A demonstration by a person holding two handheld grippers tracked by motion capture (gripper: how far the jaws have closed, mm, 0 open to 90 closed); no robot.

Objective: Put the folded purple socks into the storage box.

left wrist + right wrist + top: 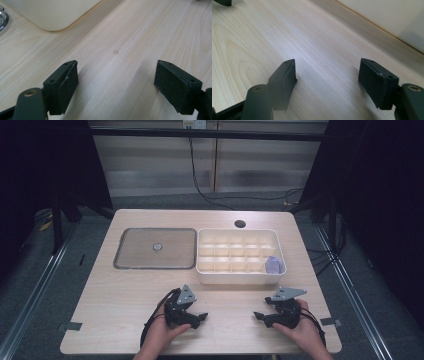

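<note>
Two grippers in my hands, both low on the table (120, 320) near its 6 o'clock edge. My left gripper (196, 317) sits at about 7 o'clock, jaws spread wide with bare wood between them; the left gripper view confirms the gap, nothing held (116, 85). My right gripper (261, 316) is at about 5 o'clock, jaws likewise parted and empty, same story in the right gripper view (327, 80). Both point inward toward each other, well apart. Nearest thing: cream divided organizer box (240, 277), just past the grippers toward 12 o'clock, right of centre. It's a shallow rectangular tray with rounded corners and a grid of small compartments; its smooth cream wall shows in the left gripper view (52, 15) and the right gripper view (392, 17). One small pale purple item (273, 265) lies in the compartment at the box's 4 o'clock corner; too small to tell what it is. At the box's 9 o'clock side, touching or just beside it, lies a flat grey metal-rimmed tray (125, 255) with a small round silver piece (157, 247) at its centre.
</note>
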